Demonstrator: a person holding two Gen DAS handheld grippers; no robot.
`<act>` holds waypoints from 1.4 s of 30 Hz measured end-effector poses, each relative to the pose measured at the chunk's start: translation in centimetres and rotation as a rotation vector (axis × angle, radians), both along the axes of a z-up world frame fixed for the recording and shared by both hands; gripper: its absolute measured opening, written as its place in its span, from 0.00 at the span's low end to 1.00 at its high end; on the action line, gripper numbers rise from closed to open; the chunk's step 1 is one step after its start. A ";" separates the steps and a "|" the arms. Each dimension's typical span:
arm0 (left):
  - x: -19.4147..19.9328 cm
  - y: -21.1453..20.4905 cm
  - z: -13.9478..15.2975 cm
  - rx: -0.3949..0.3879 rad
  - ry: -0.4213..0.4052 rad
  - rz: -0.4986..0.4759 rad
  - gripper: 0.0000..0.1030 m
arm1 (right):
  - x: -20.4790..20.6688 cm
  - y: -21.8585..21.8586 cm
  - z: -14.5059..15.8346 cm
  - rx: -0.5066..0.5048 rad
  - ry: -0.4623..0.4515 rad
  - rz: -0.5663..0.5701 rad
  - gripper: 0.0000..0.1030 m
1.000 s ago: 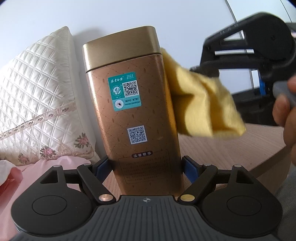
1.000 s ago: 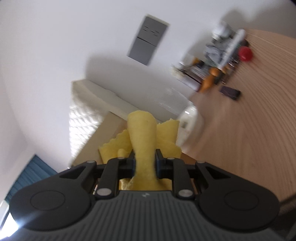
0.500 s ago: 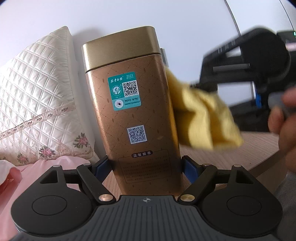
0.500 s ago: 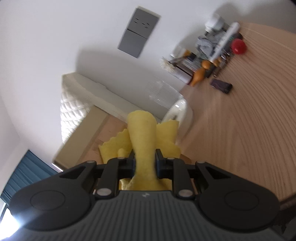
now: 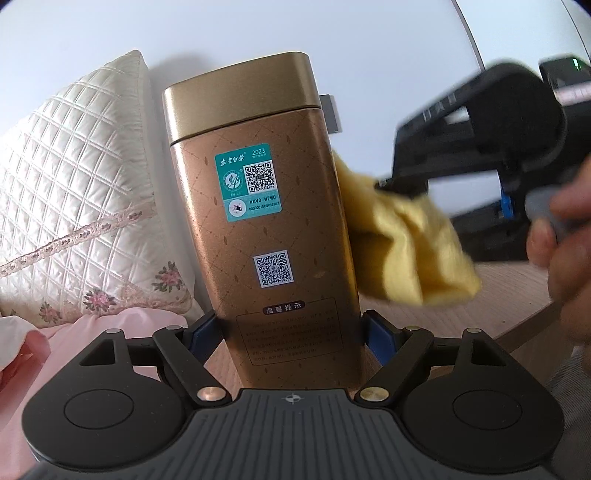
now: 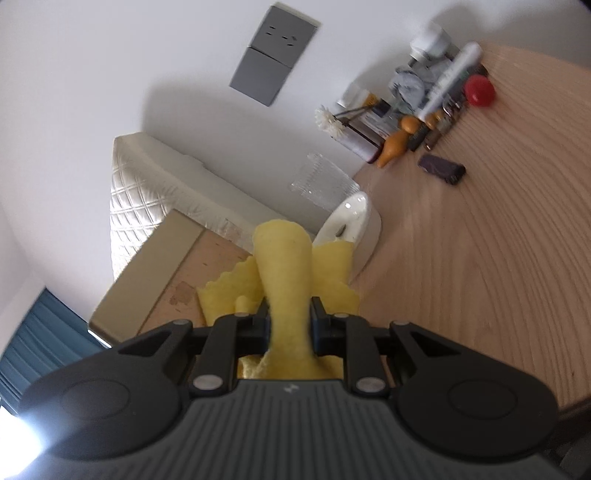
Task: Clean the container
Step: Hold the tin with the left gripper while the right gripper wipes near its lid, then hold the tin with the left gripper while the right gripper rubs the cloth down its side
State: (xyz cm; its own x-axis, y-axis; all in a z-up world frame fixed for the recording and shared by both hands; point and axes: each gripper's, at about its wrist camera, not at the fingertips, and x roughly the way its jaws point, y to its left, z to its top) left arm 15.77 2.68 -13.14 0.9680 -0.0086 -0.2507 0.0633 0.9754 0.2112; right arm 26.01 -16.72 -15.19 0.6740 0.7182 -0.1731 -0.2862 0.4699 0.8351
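Soft, even daylight fills both fisheye views. The tin [image 5: 266,236] casts a faint shadow on the wall [image 5: 221,33]. The right tool [image 5: 400,184] smears with motion blur. Glare burns the right view's lower left corner; edges bow.

Tall gold tin [image 5: 266,229], lid on, upright on wooden tabletop [image 5: 480,314]; teal label and QR stickers face the left wrist camera. Bunched yellow cloth [image 5: 410,251] touches its side at 3 o'clock.

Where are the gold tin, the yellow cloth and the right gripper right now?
gold tin [image 5: 273,236], left wrist view, front face between its two stickers.
yellow cloth [image 6: 284,266], right wrist view, bunched fold above the pads.
right gripper [image 6: 289,325], right wrist view, midway between its fingertips.
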 end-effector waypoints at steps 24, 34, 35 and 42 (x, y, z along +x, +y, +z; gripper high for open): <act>0.3 -0.2 -0.2 0.018 -0.017 0.020 0.82 | 0.3 0.2 3.4 -0.012 -0.071 0.020 0.21; 0.6 -0.1 -0.3 0.019 -0.017 0.022 0.82 | 0.6 0.1 1.7 -0.018 -0.007 0.026 0.21; 0.6 -0.1 -0.3 0.020 -0.017 0.022 0.82 | 0.4 0.0 2.2 -0.008 -0.020 0.030 0.21; 0.7 -0.1 -0.1 0.020 -0.010 0.024 0.82 | -0.6 -0.2 4.1 0.016 -0.095 0.040 0.21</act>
